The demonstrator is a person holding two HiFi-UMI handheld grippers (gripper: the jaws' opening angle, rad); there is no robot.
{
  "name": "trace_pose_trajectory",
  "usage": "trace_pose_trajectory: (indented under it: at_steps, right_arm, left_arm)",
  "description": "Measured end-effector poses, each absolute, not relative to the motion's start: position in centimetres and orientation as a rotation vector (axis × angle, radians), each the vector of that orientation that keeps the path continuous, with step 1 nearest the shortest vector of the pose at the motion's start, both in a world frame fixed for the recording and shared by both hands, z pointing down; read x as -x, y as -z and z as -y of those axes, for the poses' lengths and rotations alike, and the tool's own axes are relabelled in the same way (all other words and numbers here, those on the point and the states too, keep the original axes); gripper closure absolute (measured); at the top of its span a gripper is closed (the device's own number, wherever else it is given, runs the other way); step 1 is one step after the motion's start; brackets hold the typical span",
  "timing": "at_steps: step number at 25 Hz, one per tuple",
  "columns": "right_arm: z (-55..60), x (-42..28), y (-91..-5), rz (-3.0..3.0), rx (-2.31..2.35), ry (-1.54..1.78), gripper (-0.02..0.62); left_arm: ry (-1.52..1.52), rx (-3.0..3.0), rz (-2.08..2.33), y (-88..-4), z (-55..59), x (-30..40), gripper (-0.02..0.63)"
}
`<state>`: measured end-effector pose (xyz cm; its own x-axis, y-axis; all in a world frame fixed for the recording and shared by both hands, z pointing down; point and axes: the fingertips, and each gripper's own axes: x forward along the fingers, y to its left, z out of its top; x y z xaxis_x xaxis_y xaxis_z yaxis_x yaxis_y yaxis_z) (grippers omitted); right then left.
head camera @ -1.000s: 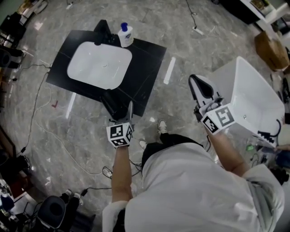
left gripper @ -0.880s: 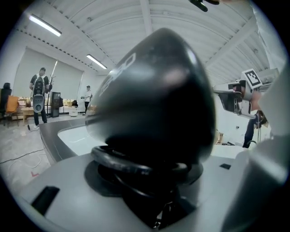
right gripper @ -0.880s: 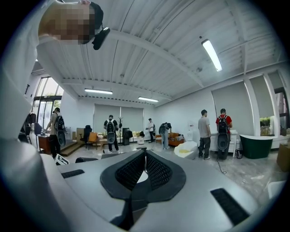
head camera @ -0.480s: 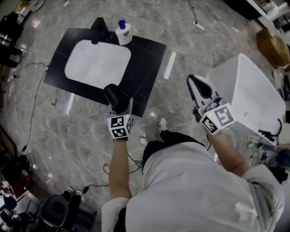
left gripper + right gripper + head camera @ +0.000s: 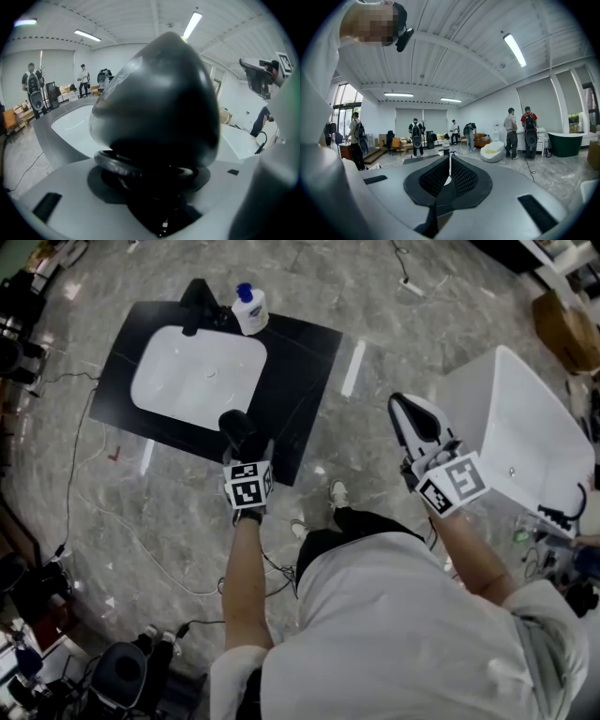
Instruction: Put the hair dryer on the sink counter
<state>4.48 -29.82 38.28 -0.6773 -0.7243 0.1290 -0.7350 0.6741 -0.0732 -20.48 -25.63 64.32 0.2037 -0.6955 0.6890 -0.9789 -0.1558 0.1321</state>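
Observation:
The black hair dryer (image 5: 239,434) is clamped in my left gripper (image 5: 249,461), over the near edge of the black sink counter (image 5: 302,371), just in front of the white basin (image 5: 197,376). Whether it touches the counter I cannot tell. In the left gripper view the dryer's rounded body (image 5: 159,108) fills most of the picture between the jaws, with the basin (image 5: 75,122) behind it. My right gripper (image 5: 413,420) hangs off to the right over the floor, its ribbed pads (image 5: 457,176) meeting with nothing between them.
A soap bottle with a blue cap (image 5: 250,310) and a black tap (image 5: 194,298) stand at the counter's far edge. A white tub (image 5: 525,442) sits at the right, a cardboard box (image 5: 565,329) beyond it. Cables (image 5: 70,474) run across the marble floor.
My left gripper has carried the hair dryer forward and down, from the counter's near edge to over the counter by the basin. The right gripper has hardly moved.

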Motion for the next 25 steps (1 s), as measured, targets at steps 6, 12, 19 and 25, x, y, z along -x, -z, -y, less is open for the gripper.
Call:
trace_pose_trajectory:
  at_steps: [6, 12, 19, 25]
  right_arm:
    - [30.6, -5.4, -38.5, 2.795, -1.236, -0.192, 0.558]
    - [31.0, -6.4, -38.6, 2.792, -1.245, -0.201, 0.558]
    - [31.9, -7.6, -39.2, 2.787, -1.260, -0.222, 0.558]
    - [32.5, -8.5, -39.7, 2.782, -1.267, -0.248, 0.558]
  left_arm:
    - [-0.791, -1.822, 1.495, -66.4, 25.9, 20.2, 0.334]
    - [-0.904, -1.764, 1.469, -67.5, 26.0, 20.2, 0.334]
    - [-0.979, -1.713, 1.372, -69.4, 26.1, 19.4, 0.330]
    - [-1.001, -1.674, 1.370, -70.0, 26.3, 19.2, 0.327]
